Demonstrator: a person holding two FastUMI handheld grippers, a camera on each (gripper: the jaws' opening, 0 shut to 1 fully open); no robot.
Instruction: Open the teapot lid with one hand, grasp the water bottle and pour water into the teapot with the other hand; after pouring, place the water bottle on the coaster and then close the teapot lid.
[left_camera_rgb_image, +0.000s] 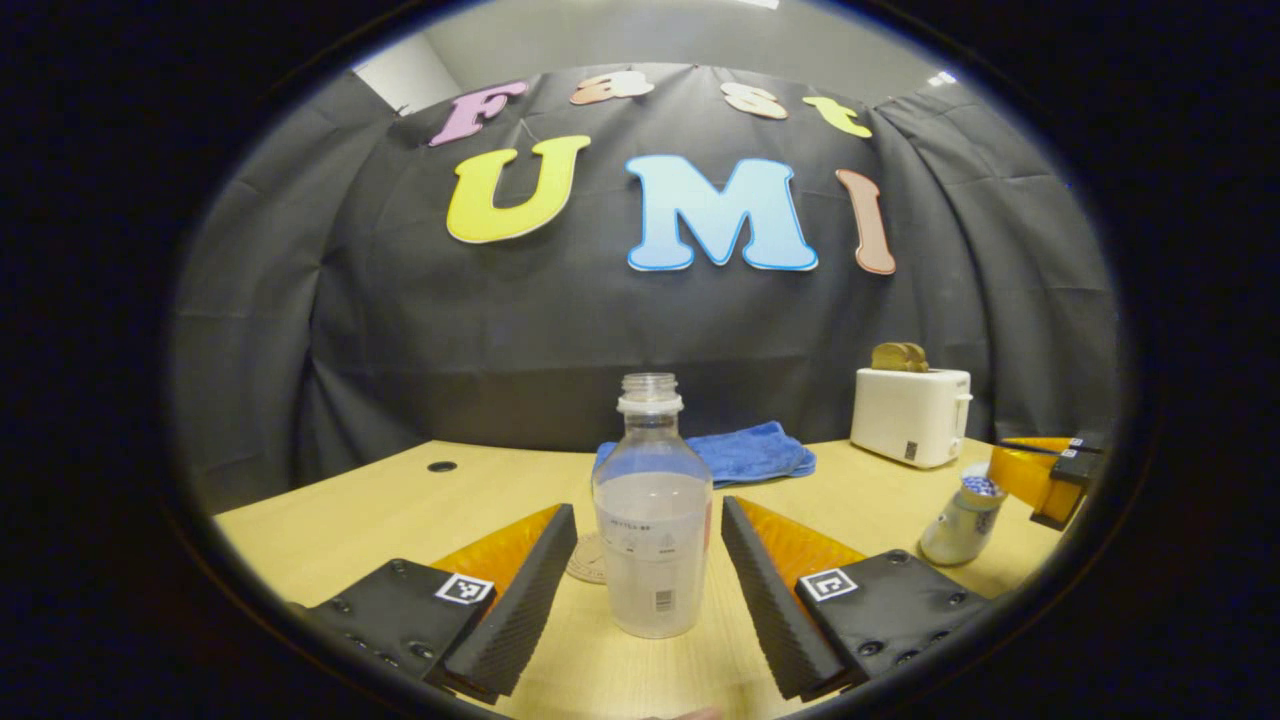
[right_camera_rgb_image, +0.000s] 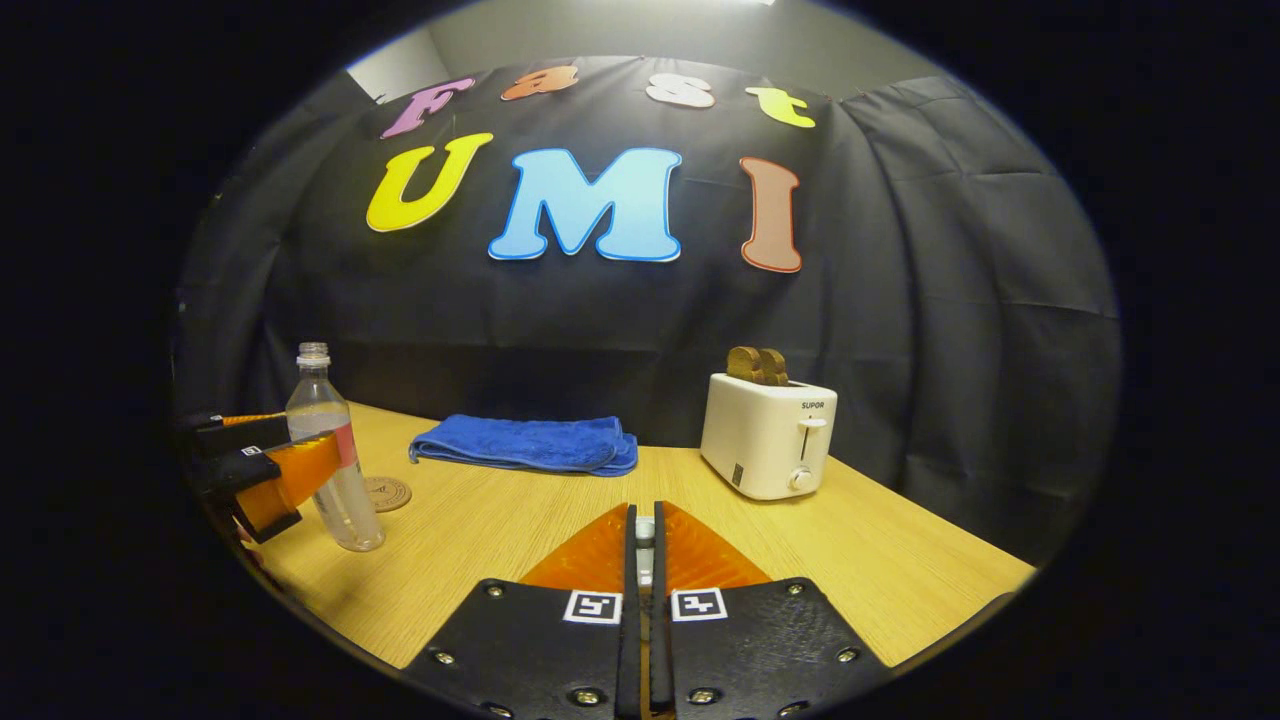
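Observation:
A clear, uncapped water bottle (left_camera_rgb_image: 652, 540), about half full, stands on the wooden table (left_camera_rgb_image: 400, 510). My left gripper (left_camera_rgb_image: 648, 515) is open, one finger on each side of the bottle with a small gap on both sides. From the right gripper view, the bottle (right_camera_rgb_image: 335, 470) stands between those fingers too. A round coaster (left_camera_rgb_image: 585, 562) lies just behind the bottle. The white teapot (left_camera_rgb_image: 958, 525) with a blue-patterned top stands at the right, with my right gripper (left_camera_rgb_image: 1040, 470) at its top. In its own view, the right gripper (right_camera_rgb_image: 645, 520) is shut on a small white piece, seemingly the lid's knob.
A folded blue cloth (left_camera_rgb_image: 750, 452) lies at the back of the table. A white toaster (left_camera_rgb_image: 910, 415) holding two slices of bread stands at the back right. A small dark hole (left_camera_rgb_image: 441, 466) marks the table at the far left.

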